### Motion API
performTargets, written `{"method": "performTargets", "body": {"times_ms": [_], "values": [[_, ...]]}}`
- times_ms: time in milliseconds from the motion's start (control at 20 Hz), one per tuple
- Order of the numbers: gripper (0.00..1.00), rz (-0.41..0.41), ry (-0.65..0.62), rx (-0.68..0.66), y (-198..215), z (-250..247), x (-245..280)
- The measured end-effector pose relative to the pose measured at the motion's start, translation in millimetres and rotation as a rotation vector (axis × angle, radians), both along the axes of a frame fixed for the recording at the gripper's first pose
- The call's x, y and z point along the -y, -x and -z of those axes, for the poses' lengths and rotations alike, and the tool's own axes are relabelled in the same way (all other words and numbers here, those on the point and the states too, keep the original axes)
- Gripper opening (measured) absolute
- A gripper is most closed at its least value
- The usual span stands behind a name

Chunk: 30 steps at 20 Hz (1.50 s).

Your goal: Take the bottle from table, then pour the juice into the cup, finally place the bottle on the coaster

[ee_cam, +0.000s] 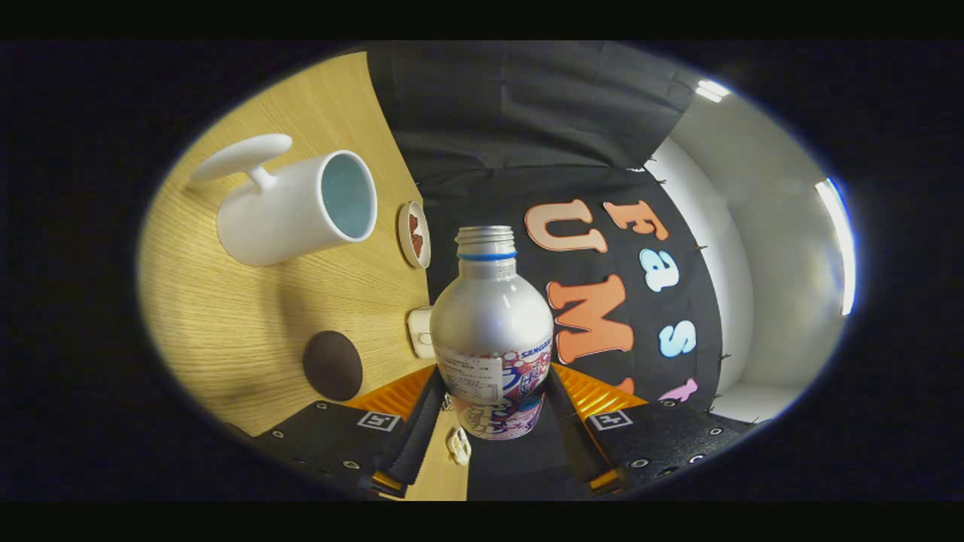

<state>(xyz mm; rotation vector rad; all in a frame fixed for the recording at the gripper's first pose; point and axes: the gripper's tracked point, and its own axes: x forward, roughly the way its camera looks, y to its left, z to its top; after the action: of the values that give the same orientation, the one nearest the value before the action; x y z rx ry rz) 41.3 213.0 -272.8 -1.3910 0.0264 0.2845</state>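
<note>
Clearly the whole view is rolled over, so the wooden table [248, 324] stands like a wall to the left of the fingers; that tilt reads as the bottle being tipped toward the cup for the pour. Farthest left and well beyond the fingertips, the white cup [297, 207] shows its open mouth turned toward the bottle's neck, with its handle on the far side. Nearer, just left of the left finger, lies a dark round coaster [333, 365], kept apart from the cup, presumably so the bottle can be set down there last. Beyond it, past the cup's mouth, a small round dish [414, 234] with something reddish sits on the table, and a small pale object [419, 331] rests close by the bottle's shoulder. Between the fingers sits the bottle [491, 331], silver, its cap off and threaded neck bare, lifted clear of the table. The gripper [493, 403] is closed to the bottle's width, both fingers pressing its labelled lower body, one on each side. No juice can be seen leaving the neck yet
</note>
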Motion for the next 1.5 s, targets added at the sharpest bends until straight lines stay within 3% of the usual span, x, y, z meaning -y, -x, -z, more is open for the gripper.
{"method": "performTargets", "body": {"times_ms": [700,1500], "values": [[0.76,-0.124,0.256,0.115,-7,-16,-10],[0.75,-0.143,0.294,0.133,-12,-16,-10]]}}
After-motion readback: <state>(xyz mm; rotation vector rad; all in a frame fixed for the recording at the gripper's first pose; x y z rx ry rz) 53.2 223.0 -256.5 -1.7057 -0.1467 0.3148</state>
